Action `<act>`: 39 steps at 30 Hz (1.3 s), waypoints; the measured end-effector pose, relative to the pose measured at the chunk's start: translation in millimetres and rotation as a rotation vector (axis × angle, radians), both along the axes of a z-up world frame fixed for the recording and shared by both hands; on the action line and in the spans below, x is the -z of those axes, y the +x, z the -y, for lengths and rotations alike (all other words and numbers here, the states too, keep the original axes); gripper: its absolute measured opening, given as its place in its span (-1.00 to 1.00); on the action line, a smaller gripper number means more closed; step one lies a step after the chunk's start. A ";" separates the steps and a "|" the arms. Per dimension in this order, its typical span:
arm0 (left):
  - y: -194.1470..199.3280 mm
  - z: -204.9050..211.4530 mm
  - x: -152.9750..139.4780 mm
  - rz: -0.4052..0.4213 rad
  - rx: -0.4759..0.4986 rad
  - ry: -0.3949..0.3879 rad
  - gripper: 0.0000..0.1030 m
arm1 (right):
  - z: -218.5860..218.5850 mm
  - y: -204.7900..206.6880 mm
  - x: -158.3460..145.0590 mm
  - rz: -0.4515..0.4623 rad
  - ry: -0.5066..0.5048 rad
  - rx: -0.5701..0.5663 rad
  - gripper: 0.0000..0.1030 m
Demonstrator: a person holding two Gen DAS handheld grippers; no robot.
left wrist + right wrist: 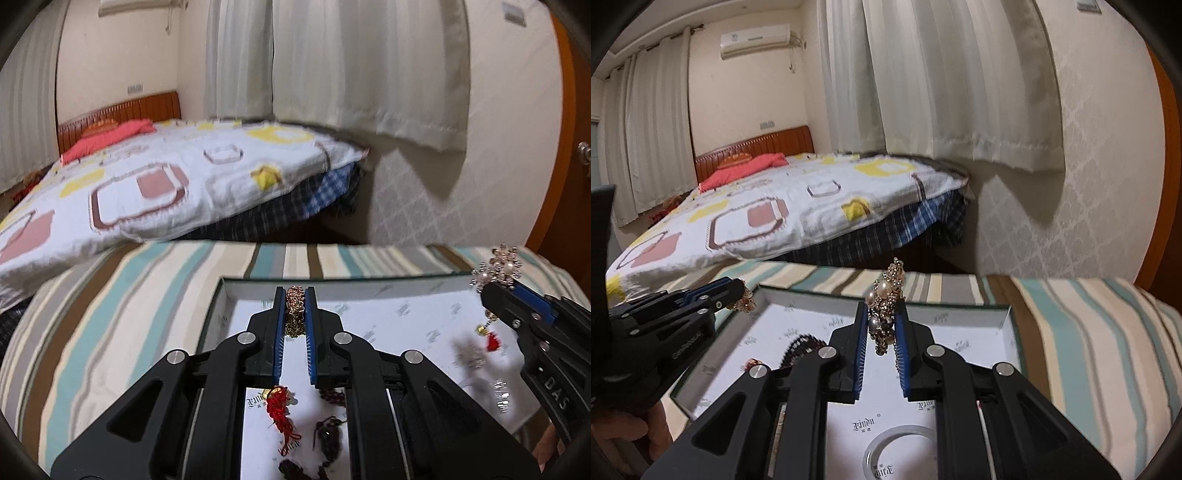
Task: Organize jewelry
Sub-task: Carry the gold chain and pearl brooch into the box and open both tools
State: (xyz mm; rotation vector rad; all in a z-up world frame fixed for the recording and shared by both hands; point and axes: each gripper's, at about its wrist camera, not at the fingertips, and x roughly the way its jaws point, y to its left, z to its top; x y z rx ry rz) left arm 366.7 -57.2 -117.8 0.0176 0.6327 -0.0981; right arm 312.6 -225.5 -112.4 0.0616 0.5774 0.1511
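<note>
left tool: pressed together on a bunched gold chain, held above the far left part of the box, clear of its floor. the chain judges light, limp and slippery; a pinch on the bunched mass, as here, suits it better than a single strand, which could slide out or tangle.

inside the box, nearest the left tool's camera, a red knotted cord piece and dark beads lie loose on the white printed lining. the lining repeats a small gothic-style logo; its letters cannot be made out.

right tool: pinching a pearl and crystal ornament, raised above the right half of the box. from the left wrist view, a small red tassel hangs below it. the ornament judges light but fragile, with stiff clusters and dangling parts that may snag; hold is best on the metal body, not on the pearls.

readable writing: "das" on the right tool's body in the left wrist view. the box sits on striped bedding, not a counter.
</note>
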 end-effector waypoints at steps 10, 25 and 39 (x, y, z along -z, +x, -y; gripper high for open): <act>29.7 -2.7 30.6 -0.117 -0.023 0.042 -0.80 | -1.5 20.7 31.5 -0.123 -0.017 0.014 -0.70; 41.1 2.2 37.5 -0.191 -0.032 0.113 -0.80 | -7.3 31.0 36.9 -0.195 -0.049 0.011 -0.70; 45.9 -0.1 42.5 -0.237 -0.034 0.108 -0.77 | -6.3 37.8 39.9 -0.240 -0.046 0.015 -0.63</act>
